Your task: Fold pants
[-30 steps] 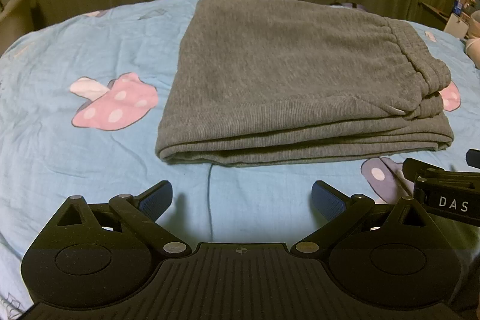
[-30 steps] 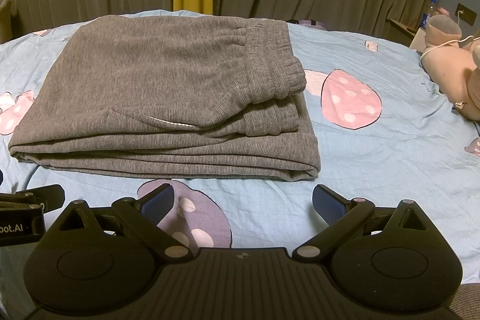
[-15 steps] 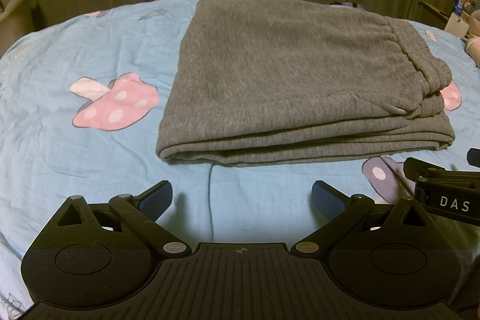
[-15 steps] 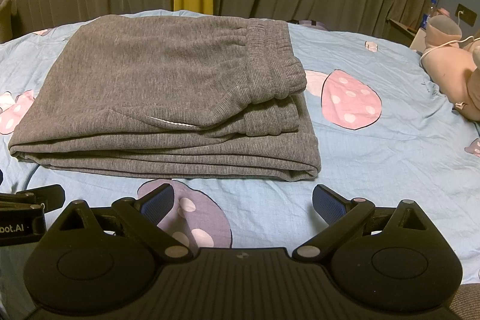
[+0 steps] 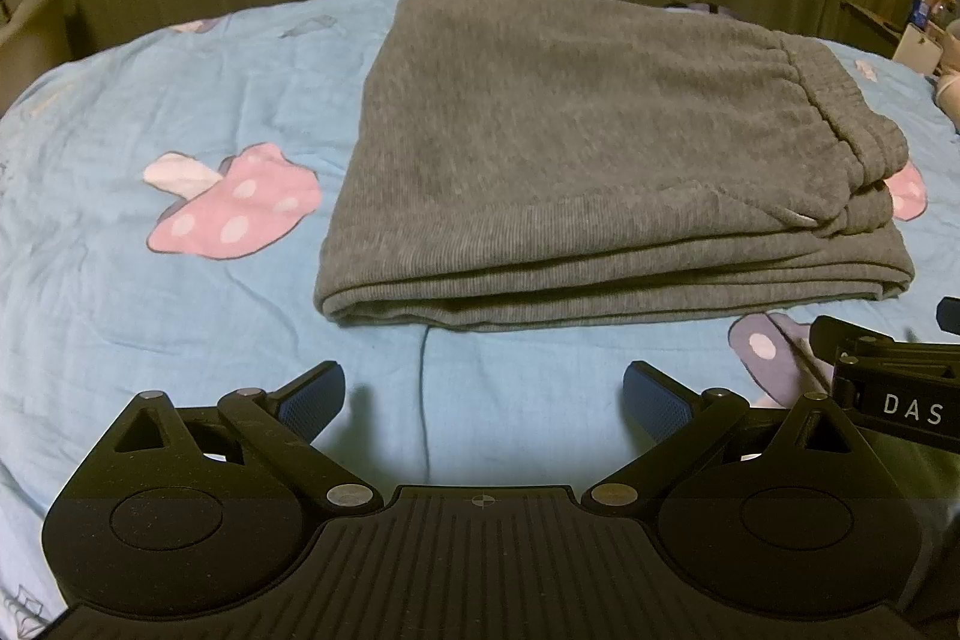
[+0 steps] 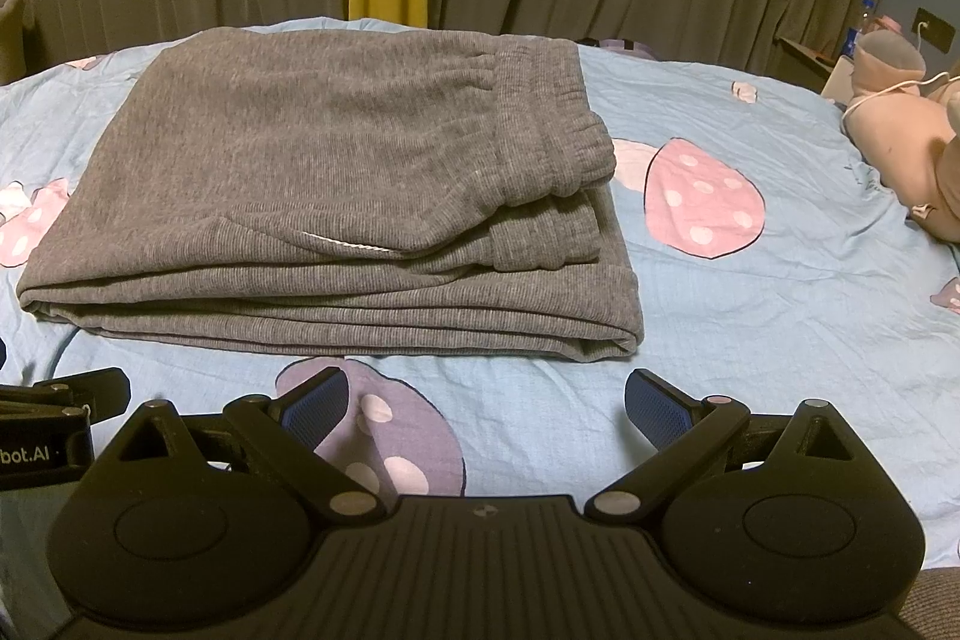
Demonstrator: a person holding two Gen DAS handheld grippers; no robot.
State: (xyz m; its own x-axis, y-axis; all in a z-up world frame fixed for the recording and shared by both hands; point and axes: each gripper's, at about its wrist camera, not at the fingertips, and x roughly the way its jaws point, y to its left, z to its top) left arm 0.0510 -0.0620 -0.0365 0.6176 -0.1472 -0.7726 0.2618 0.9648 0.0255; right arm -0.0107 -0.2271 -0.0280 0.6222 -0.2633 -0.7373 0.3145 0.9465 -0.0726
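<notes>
Nothing has moved since the earlier frames: the pants (image 5: 600,148) lie exactly as they did a second ago, and both tongs sit in the same spots over the near edge of the bed (image 5: 180,340). That stillness, with the cloth already stacked in several flat layers, suggests the folding is done or paused at its last step. The pants rest near the middle of the bed, folded edge toward the near side, with the waistband (image 6: 558,130) on top at the right end. The left gripper (image 5: 483,394) is spread wide with nothing between its blue pads, just short of the folded edge and not touching it. The right gripper (image 6: 486,397) is likewise spread and empty, beside the left one, over a purple mushroom print (image 6: 390,436). If another fold is wanted, both would need to reach forward to the near edge; otherwise only a tidy-up of the slightly uneven right end is left.
</notes>
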